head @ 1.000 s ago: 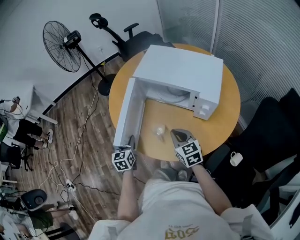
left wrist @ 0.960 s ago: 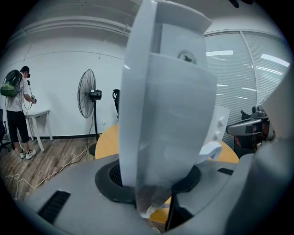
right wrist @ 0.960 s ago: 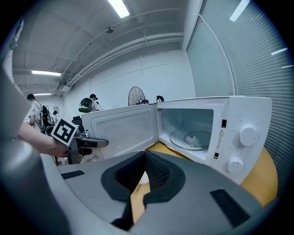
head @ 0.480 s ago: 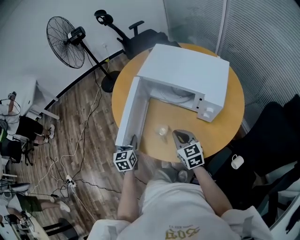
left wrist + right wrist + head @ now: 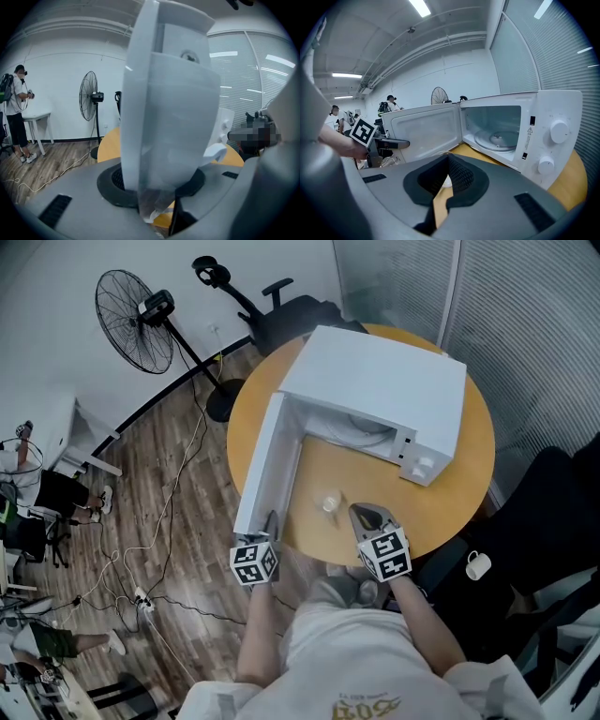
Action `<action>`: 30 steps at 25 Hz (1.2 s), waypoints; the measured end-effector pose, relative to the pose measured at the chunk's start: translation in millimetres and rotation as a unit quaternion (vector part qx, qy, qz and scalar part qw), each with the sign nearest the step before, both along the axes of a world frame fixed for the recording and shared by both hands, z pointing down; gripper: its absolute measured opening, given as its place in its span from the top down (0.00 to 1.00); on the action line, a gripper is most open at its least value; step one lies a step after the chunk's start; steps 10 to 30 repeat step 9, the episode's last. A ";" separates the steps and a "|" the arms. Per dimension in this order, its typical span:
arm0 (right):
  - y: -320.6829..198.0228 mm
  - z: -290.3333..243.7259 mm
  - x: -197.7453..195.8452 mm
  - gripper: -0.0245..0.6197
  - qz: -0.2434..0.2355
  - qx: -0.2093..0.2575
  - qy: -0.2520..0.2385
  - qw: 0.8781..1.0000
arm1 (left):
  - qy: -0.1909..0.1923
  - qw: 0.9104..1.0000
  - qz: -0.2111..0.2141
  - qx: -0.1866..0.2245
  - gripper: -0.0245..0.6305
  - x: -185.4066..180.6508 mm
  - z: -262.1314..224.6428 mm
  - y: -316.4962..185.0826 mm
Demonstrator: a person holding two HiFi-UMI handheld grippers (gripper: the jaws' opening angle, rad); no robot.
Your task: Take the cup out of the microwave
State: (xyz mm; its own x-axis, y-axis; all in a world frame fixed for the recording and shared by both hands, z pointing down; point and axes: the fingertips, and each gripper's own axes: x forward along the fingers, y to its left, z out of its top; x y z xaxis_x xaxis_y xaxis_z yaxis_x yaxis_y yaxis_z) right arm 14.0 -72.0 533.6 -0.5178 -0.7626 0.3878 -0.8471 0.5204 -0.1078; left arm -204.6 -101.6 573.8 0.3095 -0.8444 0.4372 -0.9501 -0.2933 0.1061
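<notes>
- Two grippers sit at the near edge of the round table (image 5: pixel 450 493), level with each other.
- Left gripper (image 5: pixel 270 518): jaws partly apart and clenched on the free edge of the microwave door (image 5: pixel 267 465). Its own view shows the door panel standing between the pads.
- Right gripper (image 5: pixel 361 512): jaws fully together, nothing between them, hovering over the tabletop to the right of the cup.
- Cup (image 5: pixel 330 503): outside the microwave (image 5: pixel 384 390), upright on bare tabletop. It is between the two grippers and just beyond their tips, touching neither.
- Door swung wide to the left, its free edge at the table's near-left rim.
- The cavity is open towards the cup, glass turntable (image 5: pixel 497 138) showing.
- Bare tabletop lies between the cup and the cavity, and to the right of the right gripper.
- Against the earlier frames: both grippers, the door and the cup hold the same places. Only the head camera's framing has drifted slightly.
</notes>
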 end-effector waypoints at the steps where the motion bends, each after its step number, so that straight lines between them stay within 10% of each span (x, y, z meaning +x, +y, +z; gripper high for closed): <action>1: 0.0 1.2 0.3 0.95 0.000 -0.001 0.000 1.000 | 0.000 1.000 0.000 0.000 0.69 0.2 0.7 0.1; 30: 4.5 7.8 -0.6 0.95 -0.001 -0.009 -0.002 1.000 | 0.001 1.000 0.000 0.000 0.69 -1.4 3.1 3.6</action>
